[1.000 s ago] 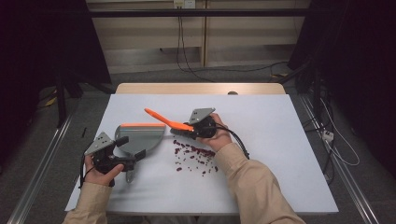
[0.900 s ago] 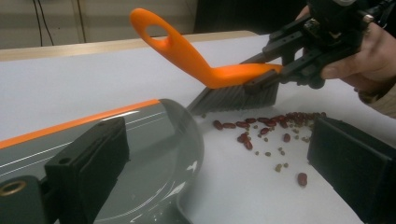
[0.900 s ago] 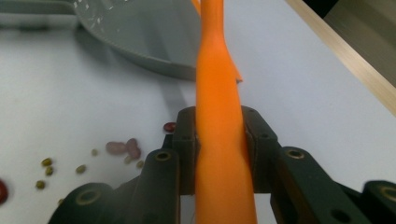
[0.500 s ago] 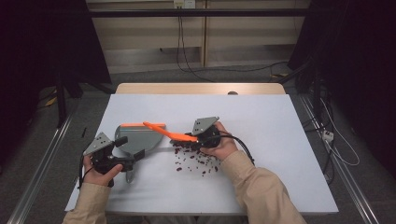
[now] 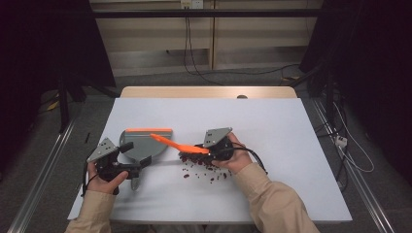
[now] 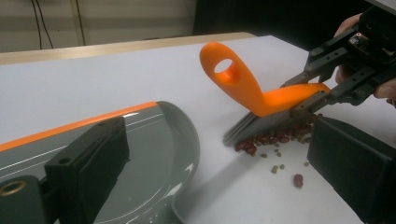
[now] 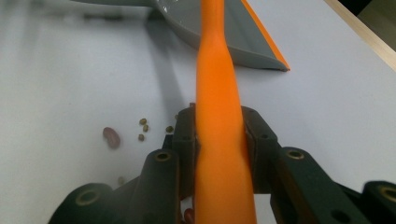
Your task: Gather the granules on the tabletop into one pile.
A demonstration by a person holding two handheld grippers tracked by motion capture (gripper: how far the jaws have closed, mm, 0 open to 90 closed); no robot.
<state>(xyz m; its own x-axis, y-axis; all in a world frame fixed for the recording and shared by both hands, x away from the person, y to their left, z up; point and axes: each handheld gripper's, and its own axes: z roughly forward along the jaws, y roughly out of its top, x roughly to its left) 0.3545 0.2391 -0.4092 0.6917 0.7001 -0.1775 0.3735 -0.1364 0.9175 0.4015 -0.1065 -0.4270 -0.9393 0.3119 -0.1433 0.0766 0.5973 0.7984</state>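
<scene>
A grey dustpan [image 5: 141, 145] with an orange front lip lies on the white table, left of centre. My left gripper [image 5: 131, 158] stands open astride the dustpan's rear rim [image 6: 187, 154], with table showing between the rim and the right jaw. My right gripper [image 5: 201, 150] is shut on the handle of an orange brush [image 5: 170, 141], and the handle [image 7: 217, 70] runs straight out between its jaws. The brush's grey bristles [image 6: 261, 123] rest on a heap of red beans [image 6: 275, 137] just right of the dustpan. Loose beans [image 5: 204, 170] and small green ones [image 7: 142, 126] lie scattered around.
The white table [image 5: 291, 145] has a wooden strip [image 5: 209, 92] along its far edge. Cables [image 5: 340, 141] trail over the floor to the right, and metal rails run along both sides of the table.
My right gripper has drawn the brush toward the person's side, across the beans. The left gripper and the dustpan have stayed put.
</scene>
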